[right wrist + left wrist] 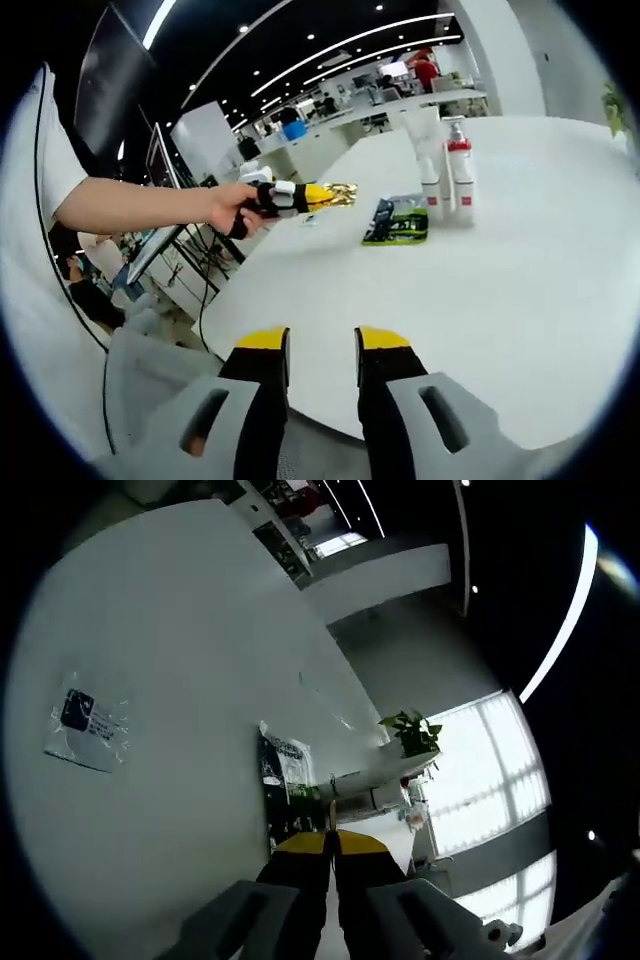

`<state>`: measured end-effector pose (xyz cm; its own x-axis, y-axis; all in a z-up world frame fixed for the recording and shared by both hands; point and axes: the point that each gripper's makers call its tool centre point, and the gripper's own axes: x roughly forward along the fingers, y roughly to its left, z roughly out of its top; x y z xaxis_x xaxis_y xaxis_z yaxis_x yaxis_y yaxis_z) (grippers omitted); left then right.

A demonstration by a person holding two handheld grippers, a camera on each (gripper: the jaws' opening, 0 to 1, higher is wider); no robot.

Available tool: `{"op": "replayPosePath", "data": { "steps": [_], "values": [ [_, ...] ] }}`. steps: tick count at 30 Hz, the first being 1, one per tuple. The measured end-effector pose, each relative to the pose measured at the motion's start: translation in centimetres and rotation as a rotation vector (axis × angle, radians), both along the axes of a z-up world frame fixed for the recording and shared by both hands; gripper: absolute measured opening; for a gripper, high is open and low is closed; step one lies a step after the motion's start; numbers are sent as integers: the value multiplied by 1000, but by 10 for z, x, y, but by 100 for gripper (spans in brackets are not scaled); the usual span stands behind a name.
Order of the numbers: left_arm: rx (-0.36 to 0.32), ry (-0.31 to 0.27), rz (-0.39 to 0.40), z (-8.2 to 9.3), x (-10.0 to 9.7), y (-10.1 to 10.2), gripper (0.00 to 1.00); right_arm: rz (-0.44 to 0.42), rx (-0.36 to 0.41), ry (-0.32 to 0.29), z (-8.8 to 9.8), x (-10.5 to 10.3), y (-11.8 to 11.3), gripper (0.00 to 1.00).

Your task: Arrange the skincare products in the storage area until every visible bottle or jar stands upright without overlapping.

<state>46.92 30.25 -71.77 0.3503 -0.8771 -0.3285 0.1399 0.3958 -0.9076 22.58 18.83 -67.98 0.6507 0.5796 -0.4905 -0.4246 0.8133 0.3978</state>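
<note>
Two white bottles with red collars (447, 182) stand upright side by side at the far part of the white table (500, 300), with a taller white tube (424, 128) behind them. Flat dark and green packets (398, 222) lie just in front of them. My right gripper (323, 340) hovers open over the table's near edge, holding nothing. A hand holds my left gripper (318, 196) above the table's left side. In the left gripper view its yellow-tipped jaws (330, 842) are pressed together, pointing at the dark packets (285, 770) and the white bottles (380, 798) beyond.
A small clear sachet with a dark label (85, 725) lies alone on the table, apart from the rest. A potted plant (410, 732) stands behind the bottles. A person's bare forearm (140, 205) reaches in from the left, and a grey chair (140, 370) sits below the table edge.
</note>
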Motion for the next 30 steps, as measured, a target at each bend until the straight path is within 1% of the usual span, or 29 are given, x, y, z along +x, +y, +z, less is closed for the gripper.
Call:
{"op": "replayPosePath", "data": {
  "steps": [4, 7, 10, 14, 17, 19, 20, 25, 26, 28, 29, 30],
  "values": [
    [32, -6, -19, -9, 18, -3, 1, 6, -6, 15, -3, -1, 1, 23],
    [55, 7, -25, -21, 35, -4, 1, 10, -10, 25, -6, -1, 1, 22],
    [88, 20, -35, -32, 46, -3, 1, 9, -11, 36, -7, -2, 1, 22],
    [120, 24, -38, -42, 57, -1, 1, 8, -14, 48, -10, -3, 1, 22],
    [135, 33, -53, -48, 57, -2, 1, 12, -20, 57, -12, -3, 0, 21],
    [176, 36, -78, -56, 55, -1, 1, 14, -22, 58, -13, -4, 0, 21],
    [183, 37, -80, -57, 55, -1, 1, 14, -23, 60, -13, -4, 0, 21],
    [191, 59, -95, -61, 54, 0, 2, 20, -27, 71, -15, -5, 1, 20],
    [204, 57, -99, -63, 55, 2, 3, 21, -28, 72, -15, -5, 1, 20],
    [254, 55, -111, -70, 54, 8, 6, 24, -33, 77, -16, -6, 1, 20],
    [265, 53, -118, -71, 54, 10, 6, 24, -32, 77, -17, -6, 1, 20],
    [236, 57, -113, -66, 54, 9, 6, 24, -34, 75, -16, -6, 1, 20]
  ]
}}
